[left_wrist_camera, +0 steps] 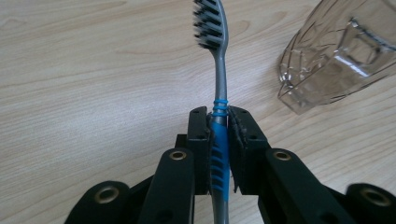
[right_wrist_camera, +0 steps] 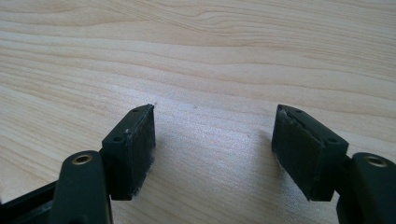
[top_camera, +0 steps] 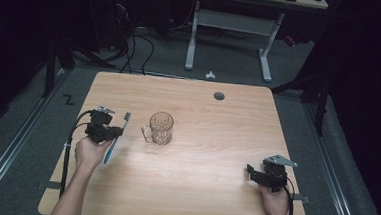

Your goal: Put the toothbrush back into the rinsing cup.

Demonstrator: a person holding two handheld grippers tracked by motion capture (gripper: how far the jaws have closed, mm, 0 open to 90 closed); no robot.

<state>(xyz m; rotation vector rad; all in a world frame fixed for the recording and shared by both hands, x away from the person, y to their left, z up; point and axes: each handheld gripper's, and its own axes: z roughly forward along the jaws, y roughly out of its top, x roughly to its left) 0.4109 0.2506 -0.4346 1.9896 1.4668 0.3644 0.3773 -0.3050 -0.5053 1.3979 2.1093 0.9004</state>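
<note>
1. High view: light wooden table (top_camera: pixel 216 139); clear faceted glass mug (top_camera: pixel 160 128) stands at 3 o'clock of the left gripper (top_camera: pixel 108 130). Right gripper (top_camera: pixel 254 172) well apart.
2. Left gripper view: jaws clamp blue-and-grey toothbrush (left_wrist_camera: pixel 219 116) at the handle, bristles at 12 o'clock, mug (left_wrist_camera: pixel 336 51) at 2.
3. Right gripper view: jaws wide, empty.

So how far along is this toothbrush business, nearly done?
Roughly halfway, I'd guess. Done: the left gripper has clamped the blue-handled toothbrush by its handle. In hand: it holds the brush beside the clear glass mug, bristles pointing away. Left, probably: setting the brush into the mug, which looks empty. The right gripper rests open over the table.
</note>
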